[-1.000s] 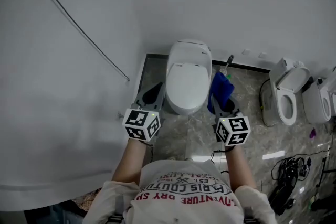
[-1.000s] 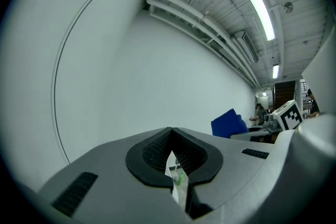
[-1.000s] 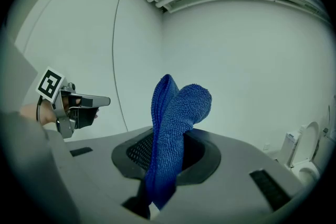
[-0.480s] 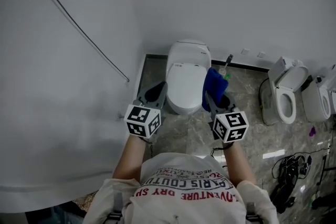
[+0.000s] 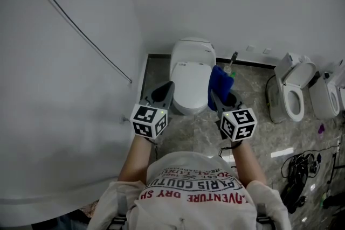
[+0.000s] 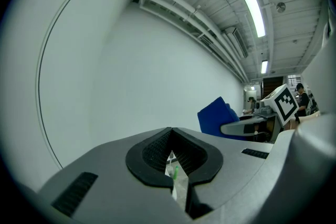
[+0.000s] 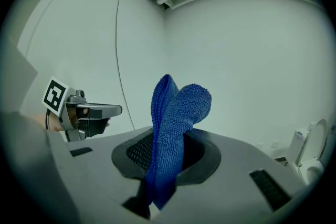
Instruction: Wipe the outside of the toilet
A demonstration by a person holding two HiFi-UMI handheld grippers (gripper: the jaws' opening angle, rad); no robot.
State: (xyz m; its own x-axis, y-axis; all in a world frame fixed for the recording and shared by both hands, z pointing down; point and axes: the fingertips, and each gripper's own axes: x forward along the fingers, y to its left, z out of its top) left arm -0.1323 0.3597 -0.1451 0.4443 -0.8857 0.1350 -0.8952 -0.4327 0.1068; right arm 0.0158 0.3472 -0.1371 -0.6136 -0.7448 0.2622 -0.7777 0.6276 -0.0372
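Note:
A white toilet with its lid down stands against the wall on the marble floor. My right gripper is shut on a blue cloth, which stands up out of the jaws at the toilet's right side. Whether the cloth touches the toilet, I cannot tell. In the right gripper view the blue cloth fills the gap of my right gripper. My left gripper hovers by the toilet's front left. In its own view my left gripper is shut and holds nothing. The cloth shows beyond it.
Two more toilets with raised seats stand to the right. A toilet brush leans near the wall behind the cloth. Cables lie on the floor at the lower right. A white wall with a thin line runs along the left.
My right gripper has carried the blue cloth left and forward, up to the toilet's right side. The left gripper has shifted slightly towards the toilet.

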